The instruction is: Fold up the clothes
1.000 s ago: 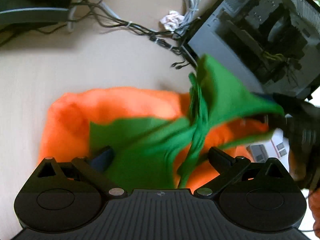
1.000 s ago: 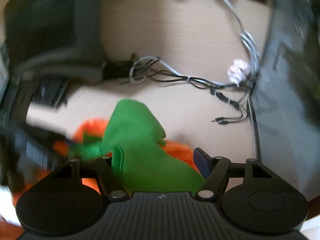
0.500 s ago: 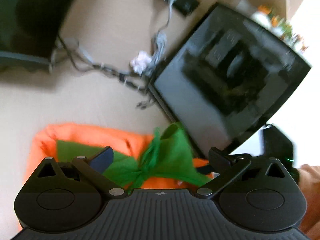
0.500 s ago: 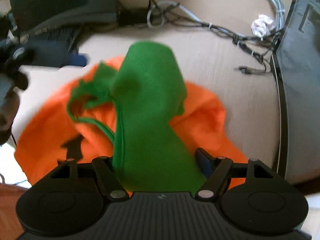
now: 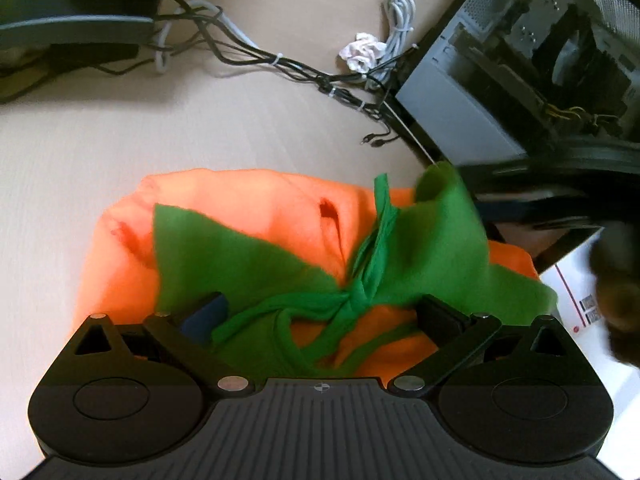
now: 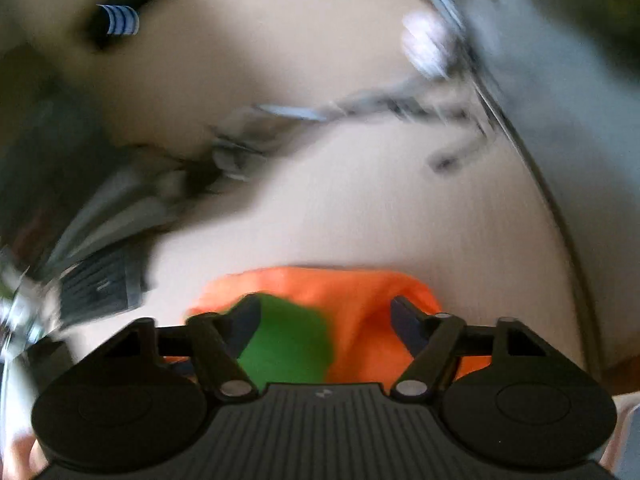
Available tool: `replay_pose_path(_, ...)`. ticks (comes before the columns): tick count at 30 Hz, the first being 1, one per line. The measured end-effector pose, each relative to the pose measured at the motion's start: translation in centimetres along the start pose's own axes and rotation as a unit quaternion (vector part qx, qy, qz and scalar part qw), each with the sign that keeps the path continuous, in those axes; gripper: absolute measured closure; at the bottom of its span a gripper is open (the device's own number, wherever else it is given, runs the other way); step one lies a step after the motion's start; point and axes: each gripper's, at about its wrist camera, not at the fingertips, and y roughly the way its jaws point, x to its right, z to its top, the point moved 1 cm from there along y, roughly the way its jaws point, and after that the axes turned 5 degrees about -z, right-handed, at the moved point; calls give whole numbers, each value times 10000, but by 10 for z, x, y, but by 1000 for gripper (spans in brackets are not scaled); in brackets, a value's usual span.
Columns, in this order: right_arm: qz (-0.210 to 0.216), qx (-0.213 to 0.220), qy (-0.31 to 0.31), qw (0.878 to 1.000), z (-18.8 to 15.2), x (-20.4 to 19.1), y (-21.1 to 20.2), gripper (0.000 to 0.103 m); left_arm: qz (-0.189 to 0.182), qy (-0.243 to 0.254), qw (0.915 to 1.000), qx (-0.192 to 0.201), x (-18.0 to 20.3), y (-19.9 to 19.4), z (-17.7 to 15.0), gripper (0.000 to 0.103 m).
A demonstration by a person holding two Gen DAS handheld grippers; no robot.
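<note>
A green garment (image 5: 432, 248) with tangled straps is seen lying crumpled on an orange garment (image 5: 248, 208), which is spread on a pale tabletop (image 5: 200, 128). The left gripper (image 5: 320, 312) is held over them, fingers wide, nothing gripped. The right gripper (image 6: 324, 320) fingers have just been closing, green cloth between them, not pinched.

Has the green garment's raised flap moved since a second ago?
Yes. The green garment flap has dropped lower and away from the computer case, draping onto the orange garment.
</note>
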Motion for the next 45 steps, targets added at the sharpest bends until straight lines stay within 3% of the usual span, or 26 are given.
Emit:
replay_pose_path(2,195,-363,395,9984,7,6,33,51,17,-101,9999,16,-7,-16,-4,0)
replay_pose_path(4,812,-733,801,9908,16,6,65,63,140,-273,9995,25,-14,-29,-6,0)
replay_pose_path(7,1323,-881,1185,9801,42,-10,95,84,473,-444,9978,133,-23,-48,-4,0)
replay_pose_path(10,1859,-258,850,9785,78,-48,73,88,759,-542,9951,321,-29,-69,1,0)
replay_pose_path(14,2359,752,-673,9665,88,-93,2,91,776,-529,9924,793,-28,-93,14,0)
replay_pose_path(18,2005,530,-1699,9634,36,-103,-15,91,560,-591,9879,1320,-23,-113,26,0)
replay_pose_path(20,1261,334,-2290,9647,-7,-99,-1,90,326,-591,9851,1580,-18,-124,33,0)
replay_pose_path(22,564,172,-2873,9560,-48,-90,16,90,-11,-532,9837,1718,-13,-128,38,0)
replay_pose_path(25,219,105,-3019,9530,-87,-80,24,90,-422,-429,9881,1412,-1,-101,40,0)
replay_pose_path(27,284,96,-2861,9577,-94,-79,15,90,-479,-391,9939,914,1,-71,31,0)
replay_pose_path(29,340,55,-2855,9578,-96,-75,-1,81,-377,-410,9978,361,1,-36,19,0)
replay_pose_path(31,189,96,-2971,9546,-94,-69,-23,63,-98,-603,9981,-23,-8,-13,2,0)
replay_pose_path(35,75,458,-2966,9539,-80,-57,-86,57,-6,-495,9988,8,-5,-6,-20,0)
replay_pose_path(38,91,976,-3063,9469,-48,-74,-93,37,62,-459,9989,-15,-2,-9,-17,0)
replay_pose_path(41,120,1085,-3435,9328,-15,-95,-71,32,12,-503,9987,36,0,-24,-17,0)
replay_pose_path(45,124,136,-3537,9352,20,-102,1,27,-109,-484,9986,171,6,-47,-29,0)
